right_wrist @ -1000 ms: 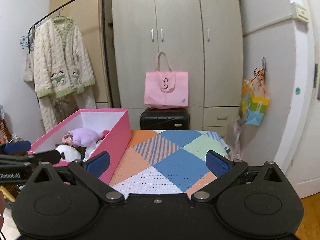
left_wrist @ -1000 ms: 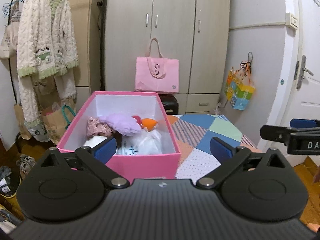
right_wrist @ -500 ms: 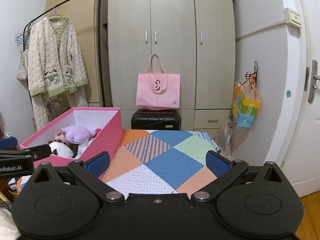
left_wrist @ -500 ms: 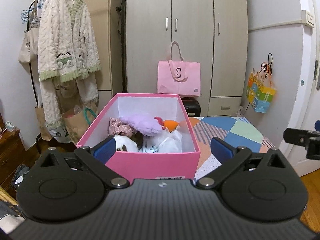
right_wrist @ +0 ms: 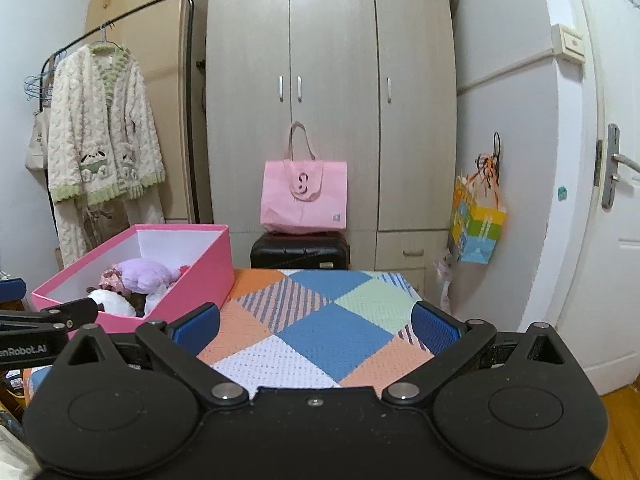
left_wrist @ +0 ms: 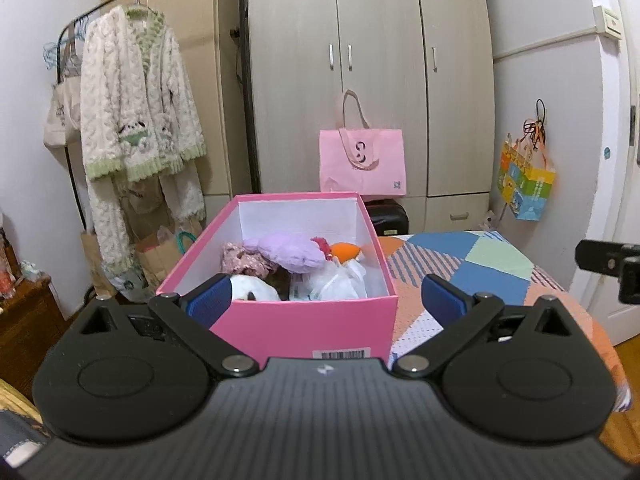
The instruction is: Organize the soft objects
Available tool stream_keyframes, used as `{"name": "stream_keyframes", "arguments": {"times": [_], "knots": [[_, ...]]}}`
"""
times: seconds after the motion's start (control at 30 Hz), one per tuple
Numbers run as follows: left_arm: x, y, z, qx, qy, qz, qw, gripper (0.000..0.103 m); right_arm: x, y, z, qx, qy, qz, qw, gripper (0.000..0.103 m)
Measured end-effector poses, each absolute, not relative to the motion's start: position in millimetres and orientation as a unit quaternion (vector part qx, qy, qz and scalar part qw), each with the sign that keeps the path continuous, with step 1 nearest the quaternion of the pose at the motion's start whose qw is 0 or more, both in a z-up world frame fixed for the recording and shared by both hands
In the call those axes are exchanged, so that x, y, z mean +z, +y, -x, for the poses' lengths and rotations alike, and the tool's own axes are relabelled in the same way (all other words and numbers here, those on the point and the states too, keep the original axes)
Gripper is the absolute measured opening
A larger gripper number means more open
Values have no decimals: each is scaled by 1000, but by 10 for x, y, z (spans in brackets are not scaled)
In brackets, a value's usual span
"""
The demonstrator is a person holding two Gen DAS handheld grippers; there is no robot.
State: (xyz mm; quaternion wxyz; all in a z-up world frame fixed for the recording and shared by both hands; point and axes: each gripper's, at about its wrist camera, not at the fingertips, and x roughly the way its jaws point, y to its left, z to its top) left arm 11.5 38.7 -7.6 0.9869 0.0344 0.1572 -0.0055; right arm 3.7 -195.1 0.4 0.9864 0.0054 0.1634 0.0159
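Observation:
A pink box (left_wrist: pixel 304 326) stands on the patchwork blanket (left_wrist: pixel 480 264) and holds several soft toys: a purple plush (left_wrist: pixel 288 250), an orange and red one (left_wrist: pixel 344 250), a white one (left_wrist: pixel 256 294), a pink floral piece (left_wrist: pixel 244 262). My left gripper (left_wrist: pixel 326 300) is open and empty, just in front of the box's near wall. In the right wrist view the box (right_wrist: pixel 200 280) sits at the left, and my right gripper (right_wrist: pixel 316 326) is open and empty above the blanket (right_wrist: pixel 320 320).
A grey wardrobe (right_wrist: pixel 332 100) stands behind, with a pink tote bag (right_wrist: pixel 304 200) on a black suitcase (right_wrist: pixel 300 252). A clothes rack with a cream cardigan (left_wrist: pixel 136 120) is at the left. A colourful bag (right_wrist: pixel 476 228) hangs by the white door (right_wrist: pixel 608 200).
Both grippers have drawn back and risen a little, so the box and blanket look farther away. Both stay open and empty.

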Motion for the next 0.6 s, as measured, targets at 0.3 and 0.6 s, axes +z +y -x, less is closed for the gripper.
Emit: {"name": "stream_keyframes", "arguments": {"times": [0.3,0.6], "knots": [[-117,368,-87,5,153,-36,988,103,-19,-1921,9,16,150,4,988,103],[-119,335,-46,7,150,-49,988,103,-41,-1937,30,5,145,10,989,103]]}}
